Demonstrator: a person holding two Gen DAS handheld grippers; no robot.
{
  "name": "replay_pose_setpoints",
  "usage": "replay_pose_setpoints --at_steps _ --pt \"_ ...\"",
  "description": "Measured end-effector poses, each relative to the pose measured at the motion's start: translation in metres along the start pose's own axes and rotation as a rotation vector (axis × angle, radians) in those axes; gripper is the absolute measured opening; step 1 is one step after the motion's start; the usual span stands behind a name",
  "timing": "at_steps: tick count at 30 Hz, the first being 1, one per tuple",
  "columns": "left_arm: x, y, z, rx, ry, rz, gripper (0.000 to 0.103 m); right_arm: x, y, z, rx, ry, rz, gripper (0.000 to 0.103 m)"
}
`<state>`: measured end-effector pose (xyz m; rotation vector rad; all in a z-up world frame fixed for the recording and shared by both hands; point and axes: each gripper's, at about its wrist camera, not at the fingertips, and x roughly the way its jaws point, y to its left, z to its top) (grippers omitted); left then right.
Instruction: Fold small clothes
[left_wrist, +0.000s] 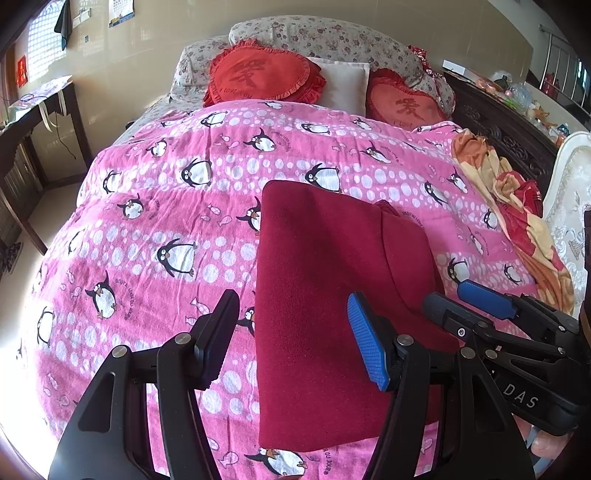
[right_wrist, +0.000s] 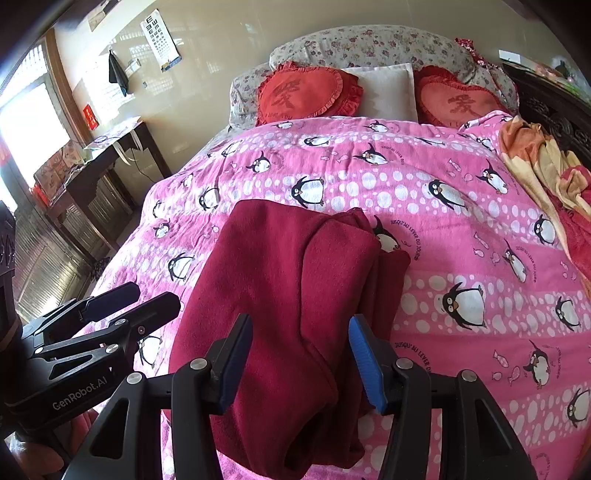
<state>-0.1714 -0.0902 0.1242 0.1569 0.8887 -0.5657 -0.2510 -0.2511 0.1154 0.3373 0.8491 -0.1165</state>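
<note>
A dark red fleece garment (left_wrist: 325, 295) lies folded lengthwise on the pink penguin bedspread (left_wrist: 155, 206); it also shows in the right wrist view (right_wrist: 280, 302), with one layer folded over another. My left gripper (left_wrist: 295, 343) is open just above the garment's near left part, holding nothing. My right gripper (right_wrist: 301, 365) is open over the garment's near end, its fingers either side of the folded edge, and it shows from the side in the left wrist view (left_wrist: 454, 295). The left gripper appears at the left of the right wrist view (right_wrist: 147, 299).
Two red heart cushions (left_wrist: 262, 77) and a white pillow (left_wrist: 343, 85) lie at the head of the bed. An orange and red blanket (left_wrist: 517, 206) is bunched along the bed's right side. A dark wooden desk (right_wrist: 99, 158) stands left of the bed.
</note>
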Motion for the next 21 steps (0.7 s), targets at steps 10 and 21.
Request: replay_pose_setpoints --at_steps 10,21 --pt "0.004 0.005 0.0 -0.018 -0.009 0.005 0.061 0.005 0.001 -0.001 0.002 0.016 0.003 0.052" --pt "0.009 0.015 0.0 -0.021 -0.017 0.029 0.061 0.012 0.0 -0.002 0.003 0.029 0.013 0.053"
